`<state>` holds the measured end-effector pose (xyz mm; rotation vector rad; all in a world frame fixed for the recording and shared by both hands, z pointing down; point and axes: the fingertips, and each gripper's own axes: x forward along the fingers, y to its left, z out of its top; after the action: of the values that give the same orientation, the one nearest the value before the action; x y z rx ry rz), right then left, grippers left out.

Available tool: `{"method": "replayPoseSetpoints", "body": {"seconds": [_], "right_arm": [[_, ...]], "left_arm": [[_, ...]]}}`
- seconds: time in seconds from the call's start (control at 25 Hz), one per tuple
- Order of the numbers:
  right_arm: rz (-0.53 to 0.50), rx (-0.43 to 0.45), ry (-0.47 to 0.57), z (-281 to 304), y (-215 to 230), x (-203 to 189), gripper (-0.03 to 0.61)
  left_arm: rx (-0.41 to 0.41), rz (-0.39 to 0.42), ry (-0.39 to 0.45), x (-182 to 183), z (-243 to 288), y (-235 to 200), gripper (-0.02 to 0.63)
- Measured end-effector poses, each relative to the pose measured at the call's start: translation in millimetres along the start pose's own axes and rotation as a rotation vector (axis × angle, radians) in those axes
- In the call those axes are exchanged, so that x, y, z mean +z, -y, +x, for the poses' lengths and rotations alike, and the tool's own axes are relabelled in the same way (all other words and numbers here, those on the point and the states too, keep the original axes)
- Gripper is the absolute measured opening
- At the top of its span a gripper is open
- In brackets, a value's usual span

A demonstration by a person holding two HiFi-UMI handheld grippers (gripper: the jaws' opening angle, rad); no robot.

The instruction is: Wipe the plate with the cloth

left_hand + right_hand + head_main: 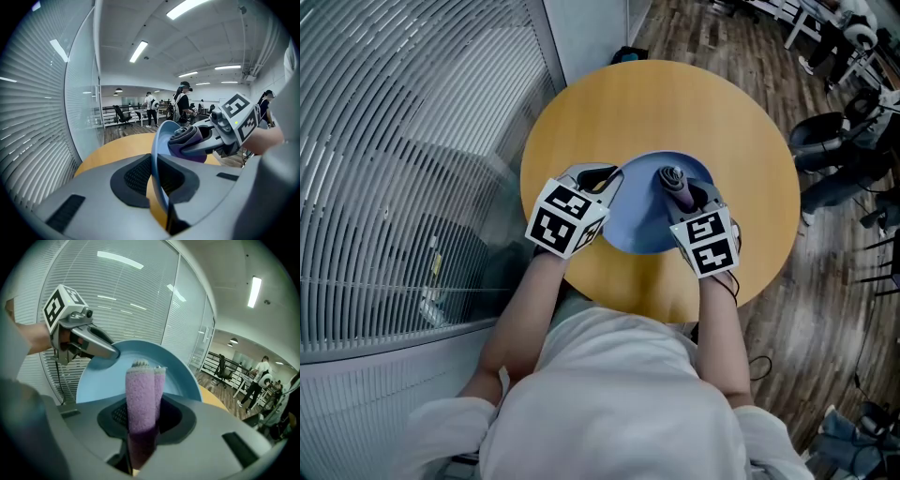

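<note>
A light blue plate (645, 216) is held tilted above the round wooden table (731, 141). My left gripper (602, 180) is shut on the plate's left rim (158, 159), which stands edge-on between its jaws. My right gripper (682, 192) is shut on a folded purple cloth (673, 180), whose end lies against the plate's face. In the right gripper view the cloth (140, 399) stands upright between the jaws with the plate (103, 376) right behind it and the left gripper (112, 351) on the rim. In the left gripper view the cloth (187, 138) presses on the plate's right side.
A glass wall with blinds (403, 169) runs along the left, close to the table. Dark office chairs (834, 150) and cables stand on the wooden floor at right. Several people (183, 101) stand far off in the room.
</note>
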<state>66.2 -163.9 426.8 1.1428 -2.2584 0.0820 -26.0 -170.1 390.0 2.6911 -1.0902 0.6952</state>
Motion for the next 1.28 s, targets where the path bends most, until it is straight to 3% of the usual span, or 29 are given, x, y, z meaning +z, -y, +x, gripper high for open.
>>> {"method": "replayPoseSetpoints", "body": {"seconds": [1.0, 1.28], "right_arm": [[0.142, -0.144, -0.034, -13, 44, -26, 0.103], [0.128, -0.172, -0.049, -15, 48, -34, 0.103]], "left_arm": [[0.01, -0.008, 0.01, -1, -2, -7, 0.027], [0.01, -0.028, 0.012, -2, -1, -10, 0.028]]}}
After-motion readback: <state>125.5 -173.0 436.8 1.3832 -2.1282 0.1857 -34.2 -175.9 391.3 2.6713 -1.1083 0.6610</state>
